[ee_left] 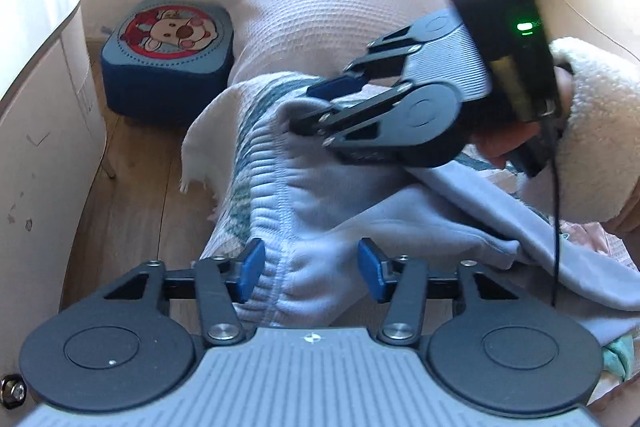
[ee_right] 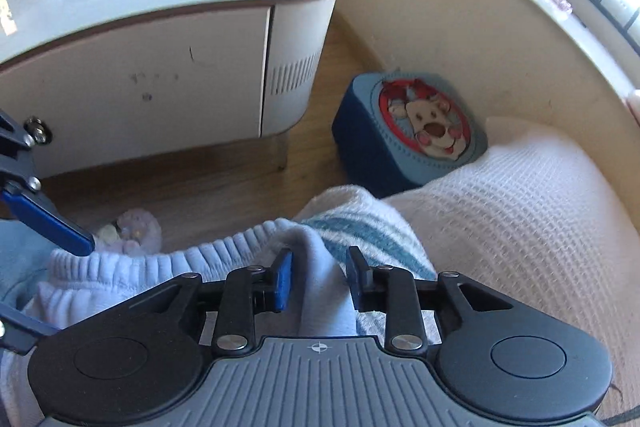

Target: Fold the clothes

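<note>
- Left wrist view: left tongs point(ee_left: 311, 274) spread wide, the gathered elastic waistband of a pale blue fleece garment point(ee_left: 320, 195) lying between the blue pads point(ee_left: 251, 271); the pads stand clear of the cloth on both sides, so not pinching.
- Same view: right tongs point(ee_left: 316, 109) reach in from the right and meet the far end of the waistband. The fingers look drawn close with cloth at the tips, but blur hides whether they grip.
- Garment lies rumpled over a striped teal-and-white blanket point(ee_left: 240, 131) on a white waffle-knit cover point(ee_left: 328, 11); one leg or panel trails off to the right.
- Handling, as a judgement: light, soft, floppy; the body will sag and bunch when lifted. The ribbed waistband is the thickest, firmest part, so the best hold.
- Right wrist view: right tongs point(ee_right: 318, 281) show a gap between the pads point(ee_right: 284, 281) with a ridge of blue cloth rising into it; contact on either pad is unclear. I cannot tell whether they pinch.
- Same view: a finger of the left tongs point(ee_right: 48, 215) sits over the waistband at the left.
- Edges and room: the blanket's edge drops to the wooden floor point(ee_right: 192, 183) just beyond the waistband. A blue cartoon stool point(ee_right: 408, 131) and a white cabinet point(ee_right: 160, 75) stand past it. Open room lies back over the waffle cover.
</note>
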